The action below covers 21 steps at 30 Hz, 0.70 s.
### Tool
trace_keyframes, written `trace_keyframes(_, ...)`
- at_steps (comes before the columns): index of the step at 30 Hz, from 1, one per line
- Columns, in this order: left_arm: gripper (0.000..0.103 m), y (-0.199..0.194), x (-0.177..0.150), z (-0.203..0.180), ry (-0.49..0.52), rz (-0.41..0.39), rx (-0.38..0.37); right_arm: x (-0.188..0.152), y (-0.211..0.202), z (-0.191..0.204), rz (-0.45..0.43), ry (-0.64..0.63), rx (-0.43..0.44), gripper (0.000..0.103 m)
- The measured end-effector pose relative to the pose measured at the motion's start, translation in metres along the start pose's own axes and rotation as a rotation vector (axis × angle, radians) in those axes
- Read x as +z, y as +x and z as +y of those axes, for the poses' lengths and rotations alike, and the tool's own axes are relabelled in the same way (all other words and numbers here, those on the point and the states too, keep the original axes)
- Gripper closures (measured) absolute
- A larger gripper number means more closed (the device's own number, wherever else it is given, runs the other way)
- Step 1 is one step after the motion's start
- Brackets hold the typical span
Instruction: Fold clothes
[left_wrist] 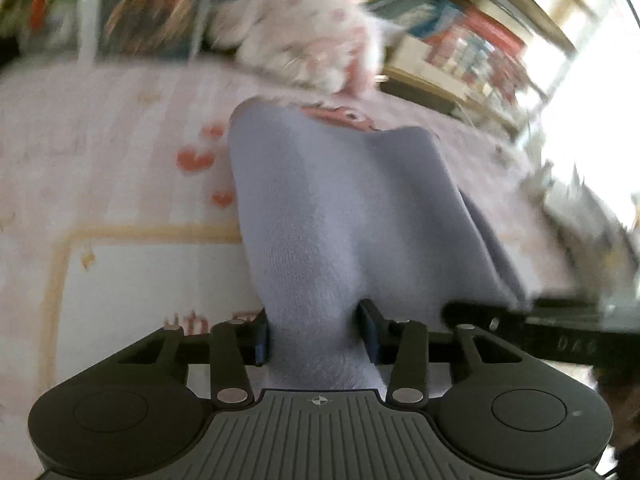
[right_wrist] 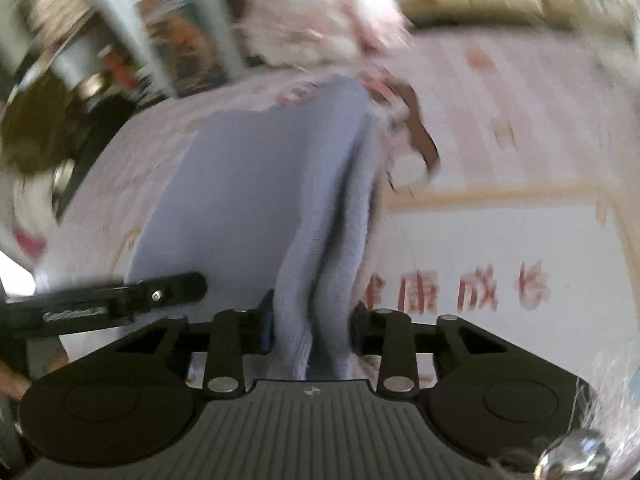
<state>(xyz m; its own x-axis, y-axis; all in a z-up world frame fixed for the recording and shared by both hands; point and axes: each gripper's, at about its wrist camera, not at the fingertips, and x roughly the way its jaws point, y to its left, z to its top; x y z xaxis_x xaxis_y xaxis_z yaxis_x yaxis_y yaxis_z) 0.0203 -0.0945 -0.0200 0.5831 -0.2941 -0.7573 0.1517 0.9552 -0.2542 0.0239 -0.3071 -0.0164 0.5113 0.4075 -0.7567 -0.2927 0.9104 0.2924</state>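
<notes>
A pale lavender knit garment (left_wrist: pixel 340 208) hangs lifted above a pink printed cover (left_wrist: pixel 120 140). My left gripper (left_wrist: pixel 316 332) is shut on one bunched part of it, the cloth filling the gap between the blue pads. In the right wrist view the same lavender garment (right_wrist: pixel 256 184) drapes in folds away from my right gripper (right_wrist: pixel 312 328), which is shut on another bunched edge. Each gripper shows as a black bar at the edge of the other's view, close alongside. Both views are blurred by motion.
A white and pink patterned pile of cloth (left_wrist: pixel 304 36) lies at the far side of the cover. The cover (right_wrist: pixel 500 128) has red characters and a cream panel. Bookshelves (left_wrist: pixel 472 44) stand beyond, with a bright window at right.
</notes>
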Motion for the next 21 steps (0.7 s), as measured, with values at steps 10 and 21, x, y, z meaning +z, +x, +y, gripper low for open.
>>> trace_keyframes(10,0.049,0.007,-0.002,0.012,-0.11,0.017,-0.042,-0.001,0.013,-0.026,0.068,0.142,0.045,0.059)
trace_keyframes(21,0.066,-0.008,-0.007,0.011,-0.093,-0.045,-0.057,-0.005,-0.003,0.002,-0.023,-0.026,0.017,0.075)
